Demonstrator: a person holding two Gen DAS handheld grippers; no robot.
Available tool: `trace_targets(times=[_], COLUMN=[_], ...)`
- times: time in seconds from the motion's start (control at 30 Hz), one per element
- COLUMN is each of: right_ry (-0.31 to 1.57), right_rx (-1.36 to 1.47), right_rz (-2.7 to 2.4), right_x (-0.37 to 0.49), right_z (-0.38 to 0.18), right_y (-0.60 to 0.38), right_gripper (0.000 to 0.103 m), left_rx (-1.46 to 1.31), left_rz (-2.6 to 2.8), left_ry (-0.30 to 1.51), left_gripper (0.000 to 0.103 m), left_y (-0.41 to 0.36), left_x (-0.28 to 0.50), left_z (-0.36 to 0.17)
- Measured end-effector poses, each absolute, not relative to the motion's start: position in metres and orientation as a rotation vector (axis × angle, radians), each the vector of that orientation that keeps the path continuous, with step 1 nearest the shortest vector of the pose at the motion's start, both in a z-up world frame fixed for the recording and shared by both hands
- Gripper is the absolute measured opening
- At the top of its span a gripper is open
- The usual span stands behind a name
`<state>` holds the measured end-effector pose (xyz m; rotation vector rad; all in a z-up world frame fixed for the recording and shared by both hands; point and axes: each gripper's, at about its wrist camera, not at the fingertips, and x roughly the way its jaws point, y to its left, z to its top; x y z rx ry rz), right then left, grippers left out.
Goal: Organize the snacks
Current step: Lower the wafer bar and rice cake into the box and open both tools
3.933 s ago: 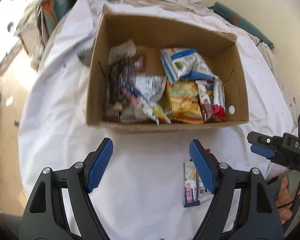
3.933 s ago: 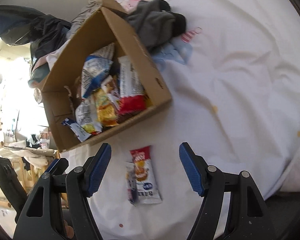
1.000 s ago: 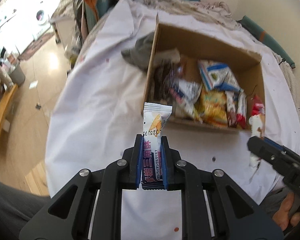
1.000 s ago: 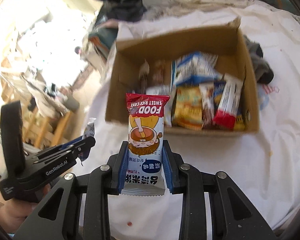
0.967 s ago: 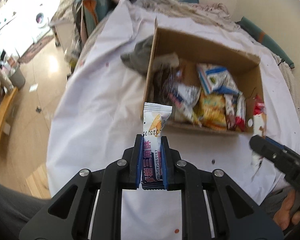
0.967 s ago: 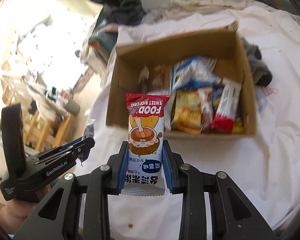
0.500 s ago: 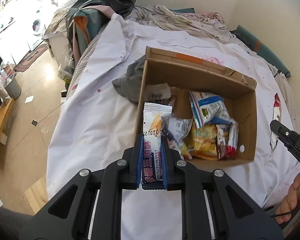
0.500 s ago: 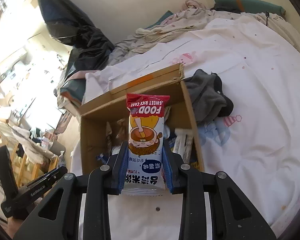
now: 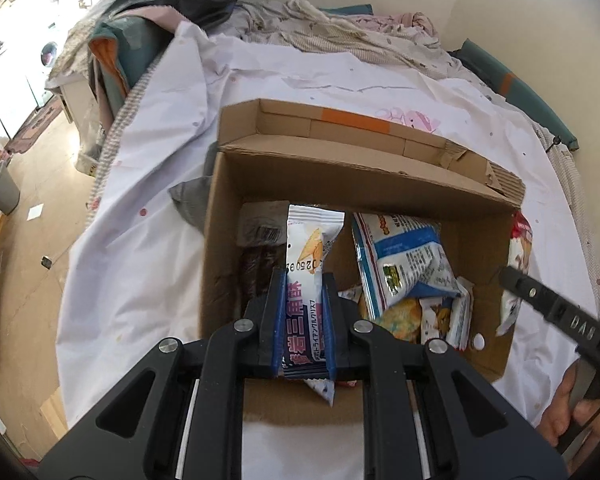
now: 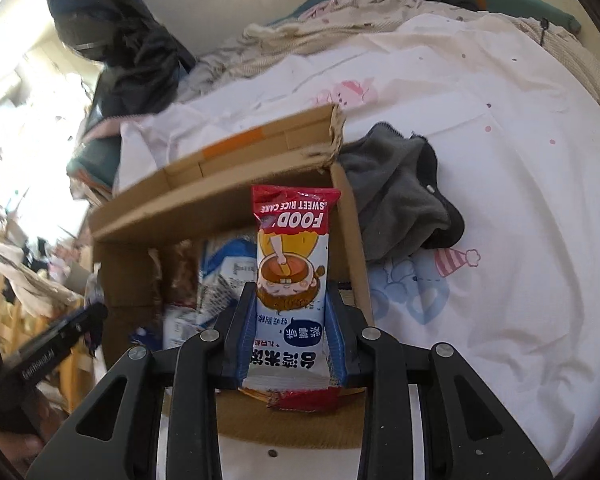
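Note:
An open cardboard box (image 9: 228, 208) of snack packets sits on a white sheet; it also shows in the right wrist view (image 10: 148, 216). My left gripper (image 9: 303, 300) is shut on a white and purple snack packet (image 9: 310, 248), held over the box's left part. My right gripper (image 10: 291, 320) is shut on a red and white sweet rice cake packet (image 10: 290, 248), held over the box's right end. The right gripper and its packet (image 9: 518, 248) show at the box's right wall in the left wrist view. A blue and white bag (image 9: 400, 256) lies inside.
A grey cloth (image 10: 396, 192) lies on the sheet right of the box, and also pokes out beside it in the left wrist view (image 9: 190, 200). Rumpled bedding (image 9: 340, 32) and a dark bag (image 10: 120, 40) lie beyond. The bed's left edge drops to the floor (image 9: 28, 184).
Both grippers picked their packets off the sheet, then moved forward and lower. They now hold the packets over the box's inside instead of in front of it.

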<state>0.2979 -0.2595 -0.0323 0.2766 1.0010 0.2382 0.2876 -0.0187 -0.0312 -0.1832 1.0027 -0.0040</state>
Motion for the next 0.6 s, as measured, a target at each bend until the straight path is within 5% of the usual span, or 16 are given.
trace_targets(times=[0.37, 0.47, 0.53, 0.6], right_ry=[1.030, 1.002, 0.970, 0.952], right_rx=[0.189, 0.209, 0.193, 0.180], right_rz=[0.230, 0.267, 0.259, 0.260], right_x=[0.317, 0.313, 0.307, 0.302], right_z=[-0.046, -0.039, -0.032, -0.026], right_y=[-0.245, -0.244, -0.243, -0.242], right_gripper=[0.039, 0.059, 0.065, 0.066], left_rx=[-0.199, -0.182, -0.165, -0.170], left_rz=[-0.035, -0.054, -0.061, -0.063], left_ry=[1.062, 1.073, 1.047, 1.033], left_gripper=[0.015, 0.035, 0.066, 0.081], left_y=[-0.031, -0.034, -0.035, -0.033], left_x=[0.323, 0.324, 0.320, 0.316], left_z=[-0.062, -0.068, -0.065, -0.060])
